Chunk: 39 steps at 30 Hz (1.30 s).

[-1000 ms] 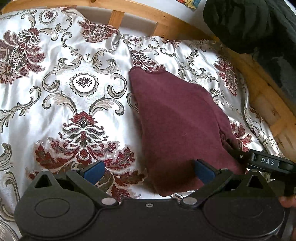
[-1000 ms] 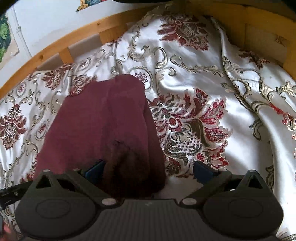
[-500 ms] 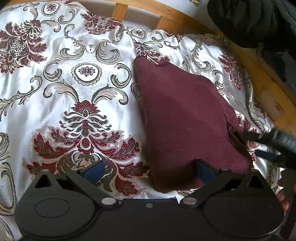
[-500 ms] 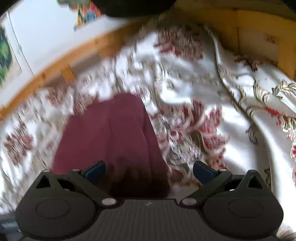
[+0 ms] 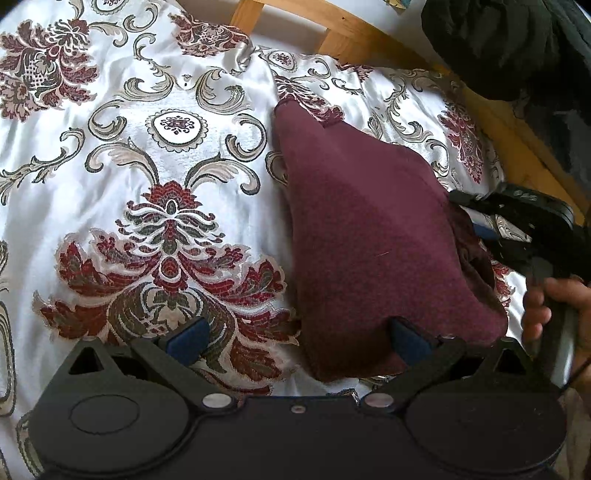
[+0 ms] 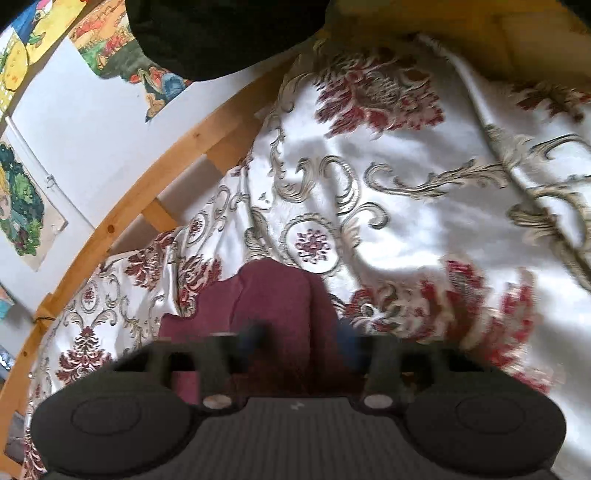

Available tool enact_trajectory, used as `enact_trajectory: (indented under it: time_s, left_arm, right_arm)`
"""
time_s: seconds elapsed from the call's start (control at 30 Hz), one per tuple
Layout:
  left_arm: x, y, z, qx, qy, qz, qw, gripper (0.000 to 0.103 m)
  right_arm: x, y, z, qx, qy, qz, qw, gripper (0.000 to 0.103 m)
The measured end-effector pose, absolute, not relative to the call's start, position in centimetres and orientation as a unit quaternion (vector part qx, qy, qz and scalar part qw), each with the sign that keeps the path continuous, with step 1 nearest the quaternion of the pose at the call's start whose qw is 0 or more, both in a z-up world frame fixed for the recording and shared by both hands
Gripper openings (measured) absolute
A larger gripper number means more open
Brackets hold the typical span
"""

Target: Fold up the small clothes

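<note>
A maroon knit garment (image 5: 373, 236) lies partly folded on the patterned white satin bedspread (image 5: 147, 155). My left gripper (image 5: 299, 336) is open just above the bedspread; its right finger (image 5: 410, 338) rests at the garment's near edge. My right gripper (image 6: 299, 339) has its fingers closed in on a raised fold of the garment (image 6: 280, 306), blurred by motion. It also shows in the left wrist view (image 5: 517, 221) at the garment's right edge, held by a hand.
A wooden bed frame (image 5: 354, 33) runs along the far side, with a wall and posters (image 6: 22, 206) behind. Dark clothing (image 5: 517, 48) is piled at the far right corner.
My right gripper went from wide open to nearly closed on the garment's fold and tilted upward. My left gripper stayed open and shifted slightly.
</note>
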<state>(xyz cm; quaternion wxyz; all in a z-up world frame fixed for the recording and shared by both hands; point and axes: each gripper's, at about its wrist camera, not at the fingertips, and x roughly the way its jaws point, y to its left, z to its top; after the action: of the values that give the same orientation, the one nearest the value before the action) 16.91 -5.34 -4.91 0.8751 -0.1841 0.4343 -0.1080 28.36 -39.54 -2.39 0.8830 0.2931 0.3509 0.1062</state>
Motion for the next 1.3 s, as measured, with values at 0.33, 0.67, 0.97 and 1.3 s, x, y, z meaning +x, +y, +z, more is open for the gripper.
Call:
enact_trajectory:
  time_s: [0.33,0.67,0.97,1.3]
  left_arm:
    - [16.4,-5.6,-5.0,-0.175,0.43,-0.106,0.879,0.102]
    - [16.6,-5.5,-4.7,-0.188,0.434,-0.113,0.874,0.102]
    - [18.3,-6.0,-4.5,-0.227,0.416,-0.151,0.868,0.102]
    - [20.5,-6.1,-5.9,-0.287,0.419,-0.191,0.84,0.102]
  right_arm:
    - [26.8,-34.7,0.8,0.148,0.284,0.178,0.93,0.011]
    - [28.7,-38.4,-2.2,0.226,0.333,0.106,0.909,0.015]
    - [28.9,-40.9,-4.1,0.37,0.33,0.127,0.859,0.075]
    - [30.6,-38.2,-5.5,0.296,0.375,0.139,0.868,0.087]
